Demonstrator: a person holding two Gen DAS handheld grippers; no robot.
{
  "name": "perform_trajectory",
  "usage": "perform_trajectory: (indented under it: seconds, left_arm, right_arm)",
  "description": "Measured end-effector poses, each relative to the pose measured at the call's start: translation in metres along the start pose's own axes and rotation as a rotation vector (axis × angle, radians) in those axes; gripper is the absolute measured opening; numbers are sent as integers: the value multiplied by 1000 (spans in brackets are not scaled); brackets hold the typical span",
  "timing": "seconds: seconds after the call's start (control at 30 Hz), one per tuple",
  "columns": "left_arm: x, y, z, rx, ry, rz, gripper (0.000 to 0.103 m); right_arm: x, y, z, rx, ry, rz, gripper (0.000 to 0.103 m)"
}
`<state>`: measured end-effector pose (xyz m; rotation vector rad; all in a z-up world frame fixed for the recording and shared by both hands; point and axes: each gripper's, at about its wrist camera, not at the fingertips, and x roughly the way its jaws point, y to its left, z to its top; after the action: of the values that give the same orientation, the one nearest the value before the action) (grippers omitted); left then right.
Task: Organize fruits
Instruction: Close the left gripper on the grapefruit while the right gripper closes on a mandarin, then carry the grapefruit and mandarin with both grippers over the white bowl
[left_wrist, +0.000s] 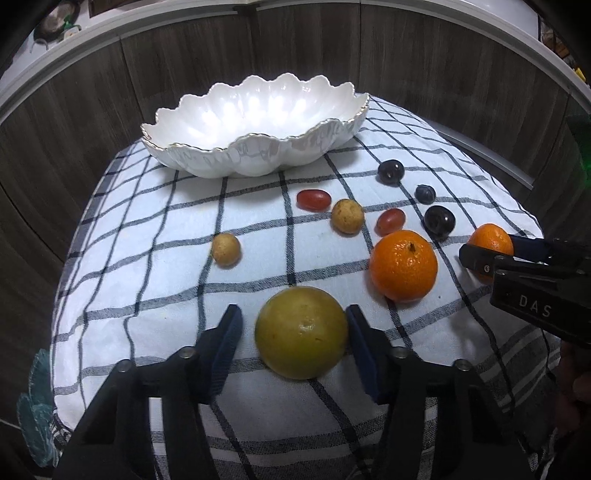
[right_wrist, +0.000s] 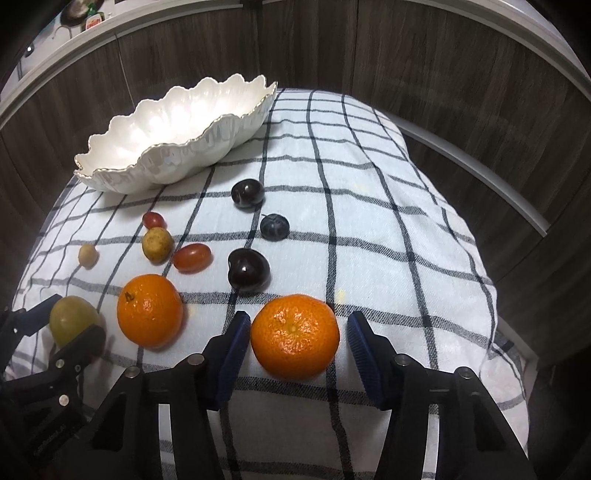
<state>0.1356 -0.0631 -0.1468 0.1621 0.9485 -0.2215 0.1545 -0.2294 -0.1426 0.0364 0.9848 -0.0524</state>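
A white scalloped bowl (left_wrist: 255, 122) with a gold rim stands empty at the back of the checked cloth (left_wrist: 147, 280); it also shows in the right wrist view (right_wrist: 173, 136). My left gripper (left_wrist: 293, 321) is open, its fingers either side of a yellow-green fruit (left_wrist: 301, 332) that rests on the cloth. My right gripper (right_wrist: 295, 328) is open around a tangerine (right_wrist: 294, 336). A second tangerine (right_wrist: 149, 310) lies to its left. Three dark plums (right_wrist: 248, 272), two red grape tomatoes (right_wrist: 192, 257) and two small tan fruits (right_wrist: 157, 245) lie between the grippers and the bowl.
The cloth covers a small rounded table whose edges drop off on all sides. Dark wood-grain panels (right_wrist: 443, 74) rise behind it. The right gripper's body (left_wrist: 535, 280) shows at the right edge of the left wrist view.
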Motion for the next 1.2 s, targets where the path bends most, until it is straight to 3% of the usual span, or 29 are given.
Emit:
perform_trajectory:
  seconds: [0.1, 0.3, 1.2]
  left_arm:
    - [0, -2, -1, 7, 2, -7, 48]
    - [-1, -2, 0, -5, 0, -15, 48]
    - [-27, 14, 21, -37, -49, 11, 47]
  right_arm:
    - [2, -1, 0, 6, 13, 16, 47]
    - [2, -1, -1, 6, 10, 22, 44]
    - [-26, 11, 15, -25, -54, 43, 44]
